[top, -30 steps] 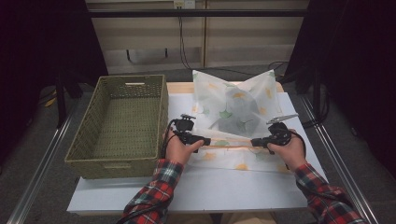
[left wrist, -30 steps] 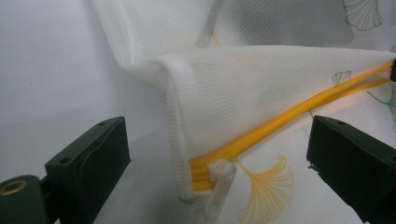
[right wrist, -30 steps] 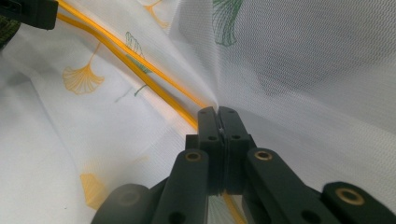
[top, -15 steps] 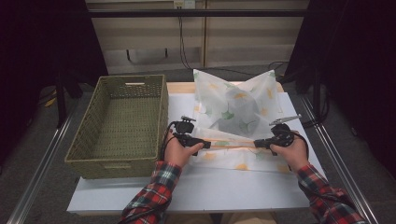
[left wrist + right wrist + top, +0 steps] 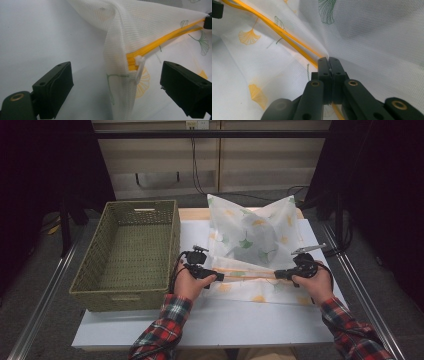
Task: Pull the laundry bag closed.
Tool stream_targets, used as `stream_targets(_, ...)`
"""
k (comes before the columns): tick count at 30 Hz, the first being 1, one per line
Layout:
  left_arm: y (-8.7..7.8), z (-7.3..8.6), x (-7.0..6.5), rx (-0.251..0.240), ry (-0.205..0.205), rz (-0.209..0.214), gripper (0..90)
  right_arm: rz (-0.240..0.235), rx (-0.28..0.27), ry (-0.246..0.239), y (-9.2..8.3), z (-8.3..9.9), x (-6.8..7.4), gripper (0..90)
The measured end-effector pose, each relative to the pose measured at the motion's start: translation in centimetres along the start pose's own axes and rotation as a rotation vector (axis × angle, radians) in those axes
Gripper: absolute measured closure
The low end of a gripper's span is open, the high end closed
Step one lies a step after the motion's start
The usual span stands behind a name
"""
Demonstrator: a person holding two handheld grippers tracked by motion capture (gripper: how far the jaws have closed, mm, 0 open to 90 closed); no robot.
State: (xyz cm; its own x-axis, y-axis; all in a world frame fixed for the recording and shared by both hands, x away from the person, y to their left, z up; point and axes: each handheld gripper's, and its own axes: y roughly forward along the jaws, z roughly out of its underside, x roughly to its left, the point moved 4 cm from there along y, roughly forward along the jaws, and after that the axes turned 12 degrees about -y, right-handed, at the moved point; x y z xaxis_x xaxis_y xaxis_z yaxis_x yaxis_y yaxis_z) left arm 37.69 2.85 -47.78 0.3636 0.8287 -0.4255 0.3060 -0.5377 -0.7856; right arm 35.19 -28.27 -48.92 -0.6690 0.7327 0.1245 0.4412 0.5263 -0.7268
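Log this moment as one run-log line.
left gripper: open, closing around zipper pull | right gripper: shut on mesh laundry bag | wicker basket: empty

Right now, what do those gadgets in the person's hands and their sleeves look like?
Both tools are black: the left gripper and right gripper each have two blocky fingers on arms with brass-coloured rivets. A black cable loops from the left one; a grey plate tops the right. The sleeves are red plaid flannel.
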Motion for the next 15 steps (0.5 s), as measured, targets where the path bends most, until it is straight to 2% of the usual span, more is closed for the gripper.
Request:
stream_targets(2,0.07,0.06,-0.08,0.001,-0.013,0.006,11.6,-0.006,0.001,-0.002,-0.08,-0.04,-0.02,89.8)
stream_targets(4,0.11,0.16,-0.04,0.017,-0.005,0.009,11.7,0.000,-0.003,-0.001,-0.13,-0.04,-0.05,89.8)
stream_targets(15,0.39,0.51,-0.01,0.038,0.013,0.006,15.9,0.007,-0.013,0.009,-0.44,0.06,-0.51,89.8)
